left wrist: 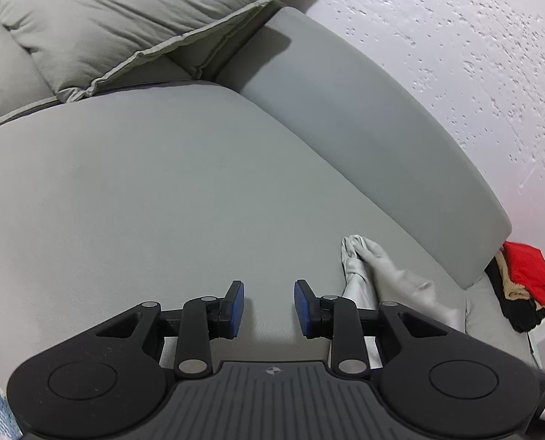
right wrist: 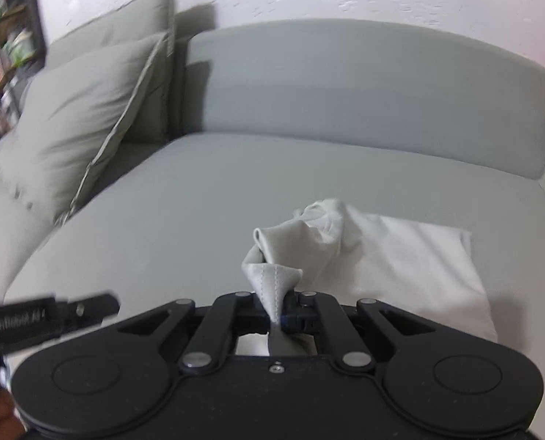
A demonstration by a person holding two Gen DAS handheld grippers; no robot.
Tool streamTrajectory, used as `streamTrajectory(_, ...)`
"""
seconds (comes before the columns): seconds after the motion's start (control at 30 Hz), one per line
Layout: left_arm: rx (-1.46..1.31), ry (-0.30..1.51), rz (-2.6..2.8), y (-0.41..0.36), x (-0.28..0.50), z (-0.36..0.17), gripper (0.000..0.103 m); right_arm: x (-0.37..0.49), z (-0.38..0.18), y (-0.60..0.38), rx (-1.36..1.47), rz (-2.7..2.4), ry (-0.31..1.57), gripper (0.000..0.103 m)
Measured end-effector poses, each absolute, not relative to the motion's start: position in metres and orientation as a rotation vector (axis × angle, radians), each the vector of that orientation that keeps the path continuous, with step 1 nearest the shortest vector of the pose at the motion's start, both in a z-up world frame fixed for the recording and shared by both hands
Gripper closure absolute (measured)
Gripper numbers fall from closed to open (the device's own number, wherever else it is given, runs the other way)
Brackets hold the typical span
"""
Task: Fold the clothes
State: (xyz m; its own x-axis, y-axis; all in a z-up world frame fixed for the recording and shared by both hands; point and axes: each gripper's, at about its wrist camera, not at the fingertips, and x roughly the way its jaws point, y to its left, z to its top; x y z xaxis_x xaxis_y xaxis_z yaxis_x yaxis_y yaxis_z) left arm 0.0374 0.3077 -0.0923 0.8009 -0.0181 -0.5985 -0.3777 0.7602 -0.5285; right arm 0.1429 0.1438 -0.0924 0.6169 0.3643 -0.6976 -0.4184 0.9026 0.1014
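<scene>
A white garment (right wrist: 401, 256) lies partly flattened on the grey sofa seat (right wrist: 199, 201), with a bunched end rising toward me. My right gripper (right wrist: 280, 308) is shut on a stitched hem of that bunched end, and the cloth runs down between the pads. In the left wrist view the same garment (left wrist: 368, 275) shows as a twisted strip just right of my left gripper (left wrist: 269, 293). That gripper hovers over bare seat (left wrist: 162, 201), open, its blue pads apart with nothing between them. The left tool's black body (right wrist: 34, 321) shows at the lower left of the right wrist view.
A loose grey cushion (left wrist: 125, 25) leans at the back left of the seat, with the low backrest (left wrist: 346, 110) and a white textured wall (left wrist: 456, 36) behind. Red and black clothes (left wrist: 525, 278) are piled past the backrest's end. A bookshelf (right wrist: 4, 55) stands far left.
</scene>
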Motion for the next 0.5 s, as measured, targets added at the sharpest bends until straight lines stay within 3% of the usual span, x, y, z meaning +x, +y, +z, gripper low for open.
streamTrajectory(0.07, -0.702, 0.618, 0.220, 0.309, 0.036, -0.092, 0.076, 0.137, -0.103, 0.154, -0.128, 0.565, 0.855, 0.078)
streamTrajectory(0.17, -0.714, 0.622, 0.217, 0.309, 0.035, -0.092, 0.075, 0.123, -0.108, 0.151, -0.132, 0.747, 0.947, 0.070)
streamTrajectory(0.23, -0.715, 0.632, 0.190, 0.307, 0.036, -0.093, 0.068, 0.113, -0.095, 0.128, -0.067, 0.768, 0.931, 0.058)
streamTrajectory(0.3, -0.688, 0.647, 0.139, 0.300, 0.041, -0.091, 0.059, 0.111, -0.076, 0.088, 0.055, 0.758, 0.904, 0.037)
streamTrajectory(0.37, -0.632, 0.674, 0.097, 0.287, 0.049, -0.088, 0.049, 0.114, -0.060, 0.039, 0.188, 0.708, 0.882, 0.033)
streamTrajectory(0.43, -0.581, 0.689, 0.050, 0.273, 0.060, -0.084, 0.048, 0.118, -0.053, -0.010, 0.316, 0.633, 0.859, 0.032)
streamTrajectory(0.47, -0.559, 0.680, 0.008, 0.265, 0.066, -0.081, 0.054, 0.122, -0.054, -0.032, 0.357, 0.580, 0.840, 0.032)
streamTrajectory(0.5, -0.529, 0.663, -0.044, 0.255, 0.072, -0.077, 0.058, 0.126, -0.056, -0.051, 0.386, 0.521, 0.816, 0.045)
